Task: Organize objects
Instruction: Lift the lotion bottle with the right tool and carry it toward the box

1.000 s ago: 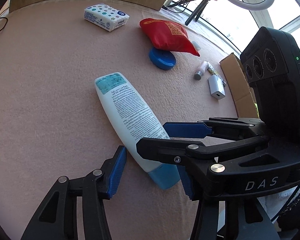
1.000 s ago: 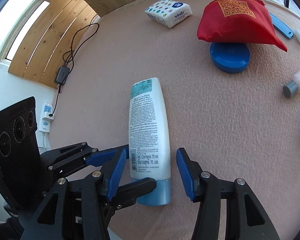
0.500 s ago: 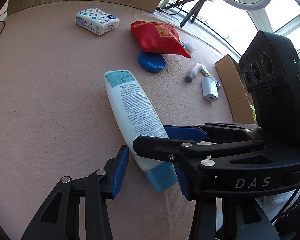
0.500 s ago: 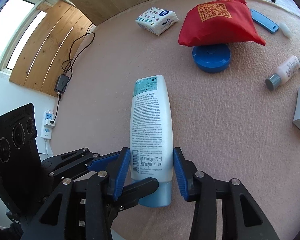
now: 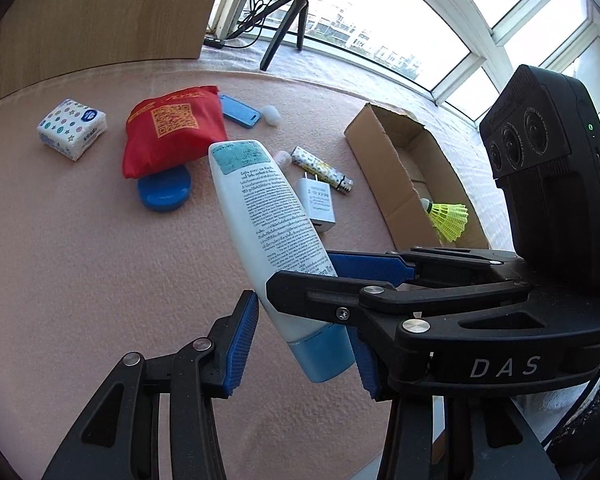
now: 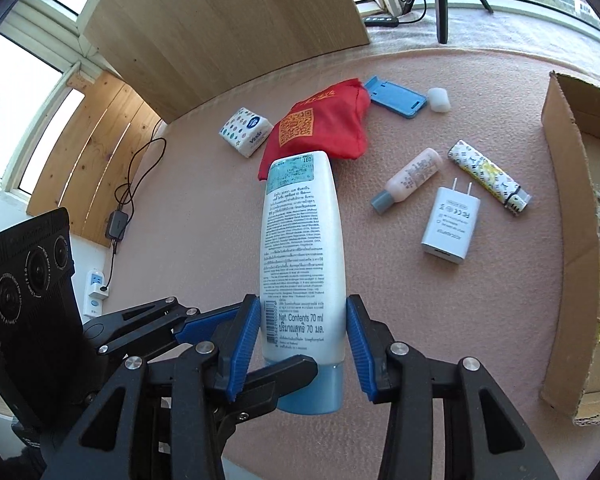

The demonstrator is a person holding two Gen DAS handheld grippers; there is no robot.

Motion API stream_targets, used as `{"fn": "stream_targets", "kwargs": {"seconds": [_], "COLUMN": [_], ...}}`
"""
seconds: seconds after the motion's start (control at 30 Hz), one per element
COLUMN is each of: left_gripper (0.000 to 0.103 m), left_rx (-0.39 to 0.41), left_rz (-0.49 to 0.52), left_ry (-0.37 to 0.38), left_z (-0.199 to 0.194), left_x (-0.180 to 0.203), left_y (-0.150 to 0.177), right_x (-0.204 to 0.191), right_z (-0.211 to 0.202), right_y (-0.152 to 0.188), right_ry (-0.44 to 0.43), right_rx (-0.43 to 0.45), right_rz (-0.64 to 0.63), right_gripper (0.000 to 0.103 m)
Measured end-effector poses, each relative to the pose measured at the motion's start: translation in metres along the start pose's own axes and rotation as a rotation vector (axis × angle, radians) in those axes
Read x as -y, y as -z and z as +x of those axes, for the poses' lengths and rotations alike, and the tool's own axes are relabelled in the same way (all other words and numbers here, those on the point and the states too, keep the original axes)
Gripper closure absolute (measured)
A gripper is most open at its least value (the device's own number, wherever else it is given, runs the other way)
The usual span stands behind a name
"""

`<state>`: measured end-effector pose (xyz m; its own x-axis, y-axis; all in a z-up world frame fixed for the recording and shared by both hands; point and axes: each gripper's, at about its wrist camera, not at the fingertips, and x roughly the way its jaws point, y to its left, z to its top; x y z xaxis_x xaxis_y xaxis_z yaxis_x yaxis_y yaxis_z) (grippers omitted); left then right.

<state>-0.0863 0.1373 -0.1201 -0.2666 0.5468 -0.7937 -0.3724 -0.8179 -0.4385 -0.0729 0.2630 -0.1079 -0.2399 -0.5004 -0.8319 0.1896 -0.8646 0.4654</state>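
Right gripper point(image 6: 302, 334) clamps the lotion bottle point(image 6: 302, 248) — left gripper point(image 5: 300, 344) agape.

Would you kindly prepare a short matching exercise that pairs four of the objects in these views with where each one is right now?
Things:
1. lotion bottle
2. shuttlecock
3. blue round tin
4. white charger

Places:
A. inside the cardboard box
B. partly under the red pouch
C. gripped by the right gripper
D. beside the patterned lighter

Pairs: 1-C, 2-A, 3-B, 4-D

The right tongs point(image 5: 342, 300) pinch the white bottle point(image 5: 266, 224) lifted above the pink table point(image 5: 80, 260), beside the cardboard box point(image 5: 384, 152).
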Motion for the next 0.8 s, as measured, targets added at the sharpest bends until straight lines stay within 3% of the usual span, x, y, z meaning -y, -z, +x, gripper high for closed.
{"fn": "stream_targets", "kwargs": {"seconds": [0.4, 0.8], "left_gripper": [0.055, 0.055], "left_rx": [-0.021, -0.073], "left_rz": [0.149, 0.237], "left_ry": [0.096, 0.139], "left_z": [0.051, 0.102], "left_x": [0.105, 0.177], "left_y": [-0.039, -0.058], "right_x": [0.085, 0.150], "right_z": [-0.079, -0.116], "right_y": [0.004, 0.013], "right_ry": [0.079, 0.126], "right_rx": [0.120, 0.162], "right_rz": [0.124, 0.201], "right_gripper": [0.063, 0.063]}}
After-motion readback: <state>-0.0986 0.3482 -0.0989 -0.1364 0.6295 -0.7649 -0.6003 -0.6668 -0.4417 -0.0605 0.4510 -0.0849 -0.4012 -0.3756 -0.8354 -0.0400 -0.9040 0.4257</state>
